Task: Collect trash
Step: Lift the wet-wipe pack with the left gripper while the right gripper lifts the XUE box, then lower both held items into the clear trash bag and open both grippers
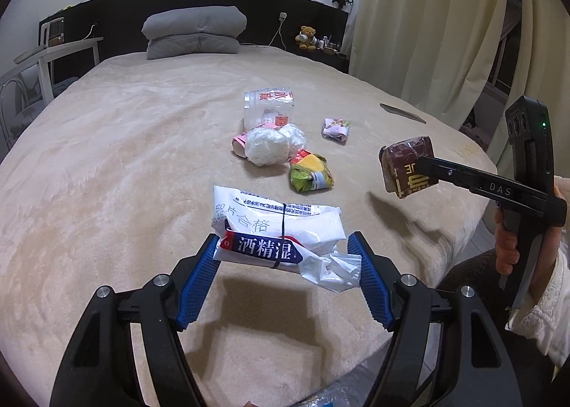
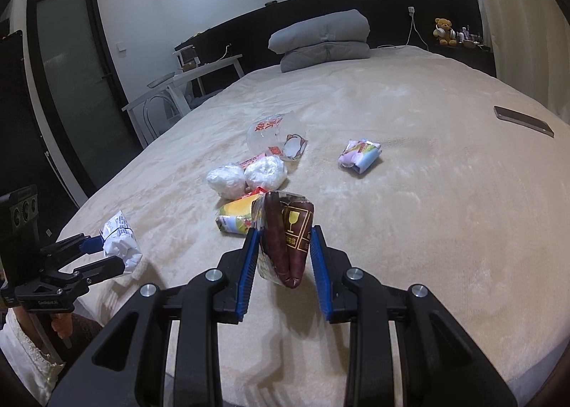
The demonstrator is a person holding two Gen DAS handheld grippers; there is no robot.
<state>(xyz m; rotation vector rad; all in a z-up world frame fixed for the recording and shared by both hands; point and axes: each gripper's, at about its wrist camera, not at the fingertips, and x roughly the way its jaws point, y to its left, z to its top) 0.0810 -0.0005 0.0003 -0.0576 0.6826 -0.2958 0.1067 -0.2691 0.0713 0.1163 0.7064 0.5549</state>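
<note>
Left claw (image 1: 285, 246) pinching a white crinkled plastic wet-wipe pack (image 1: 278, 232) between its blue ribbed pads, pack banded by a thin black tie, held just above the bed (image 1: 107, 175); right claw (image 2: 283, 246) pinching a folded dark-maroon glossy wrapper (image 2: 288, 243) with gold print, lifted clear of the bed; bed covered in plush beige fleece, nap visibly brushed; remaining trash lies mid-bed in a loose cluster: two white crumpled plastic balls (image 2: 249, 175) touching each other, a pink flat packet (image 1: 240, 140) partly under them, a yellow-green crumpled foil wrapper (image 1: 311, 173) just beside, a clear torn plastic bag with red print (image 1: 269, 106) behind; a small folded pastel wrapper (image 2: 359, 157) sits apart to the right; a dark flat phone (image 2: 523, 121) lies near the bed's right edge; folded grey quilt (image 2: 320, 38) against the black headboard, teddy bear (image 2: 443, 31) on the ledge; left view alone shows cream curtains (image 1: 427, 33) and the person's right hand (image 1: 509, 246) on the handle; right view alone shows a frosted-glass door (image 2: 78, 86) and the fragile-glass icon on the maroon wrapper.
</note>
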